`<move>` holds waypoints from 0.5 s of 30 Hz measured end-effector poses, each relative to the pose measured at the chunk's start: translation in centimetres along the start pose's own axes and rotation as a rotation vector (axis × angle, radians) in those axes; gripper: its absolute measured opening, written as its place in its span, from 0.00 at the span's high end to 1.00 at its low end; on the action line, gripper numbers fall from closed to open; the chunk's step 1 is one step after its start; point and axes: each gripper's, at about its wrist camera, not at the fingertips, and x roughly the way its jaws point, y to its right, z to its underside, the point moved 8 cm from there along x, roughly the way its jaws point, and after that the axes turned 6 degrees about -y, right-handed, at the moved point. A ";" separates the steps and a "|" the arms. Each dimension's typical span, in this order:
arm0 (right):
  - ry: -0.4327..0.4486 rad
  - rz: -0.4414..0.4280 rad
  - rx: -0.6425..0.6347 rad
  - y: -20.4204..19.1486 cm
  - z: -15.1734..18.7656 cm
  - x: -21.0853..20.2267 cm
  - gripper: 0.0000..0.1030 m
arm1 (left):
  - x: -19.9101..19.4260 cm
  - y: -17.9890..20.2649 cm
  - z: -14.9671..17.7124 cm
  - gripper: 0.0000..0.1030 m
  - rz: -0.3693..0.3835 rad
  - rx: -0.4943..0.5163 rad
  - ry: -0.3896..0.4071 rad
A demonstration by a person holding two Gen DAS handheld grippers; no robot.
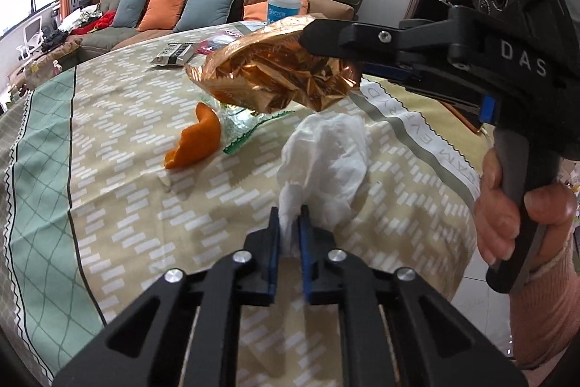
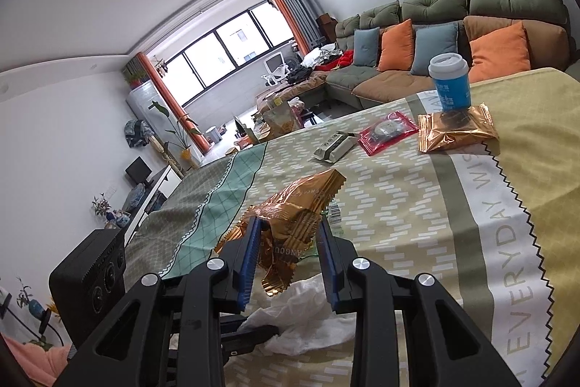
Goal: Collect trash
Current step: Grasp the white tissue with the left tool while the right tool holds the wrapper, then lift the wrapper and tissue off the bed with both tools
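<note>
My left gripper (image 1: pixel 289 216) is shut on a crumpled white tissue (image 1: pixel 326 162), held just above the patterned tablecloth (image 1: pixel 119 205). My right gripper (image 2: pixel 288 223) is shut on a crumpled copper foil wrapper (image 2: pixel 290 205), lifted above the table; the wrapper also shows in the left wrist view (image 1: pixel 275 75). The tissue lies below the right gripper (image 2: pixel 308 318). An orange peel (image 1: pixel 197 140) and a clear green-edged wrapper (image 1: pixel 246 129) lie on the cloth under the foil wrapper.
Farther back on the table are a blue-and-white paper cup (image 2: pixel 449 82), a second copper foil packet (image 2: pixel 456 129), a red packet (image 2: pixel 388 131) and a black-and-white wrapper (image 2: pixel 333 145). A sofa with cushions (image 2: pixel 435 53) stands behind the table.
</note>
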 end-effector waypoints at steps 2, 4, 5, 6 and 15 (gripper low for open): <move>0.002 -0.004 -0.001 -0.2 0.0 -0.1 0.70 | -0.5 -0.2 0.2 0.91 0.009 -0.006 0.008; 0.003 -0.010 -0.001 -0.6 0.0 -0.1 0.70 | -1.2 -0.5 0.4 0.91 0.014 -0.016 0.021; 0.004 -0.014 0.000 -0.6 -0.1 0.0 0.70 | -1.5 -0.8 0.5 0.91 0.016 -0.021 0.028; 0.004 -0.019 0.001 -0.6 -0.1 0.1 0.70 | -1.9 -1.0 0.6 0.91 0.016 -0.026 0.035; -0.007 -0.068 -0.008 -2.4 -0.1 1.0 0.70 | -5.9 -3.9 1.7 0.91 -0.006 -0.106 0.106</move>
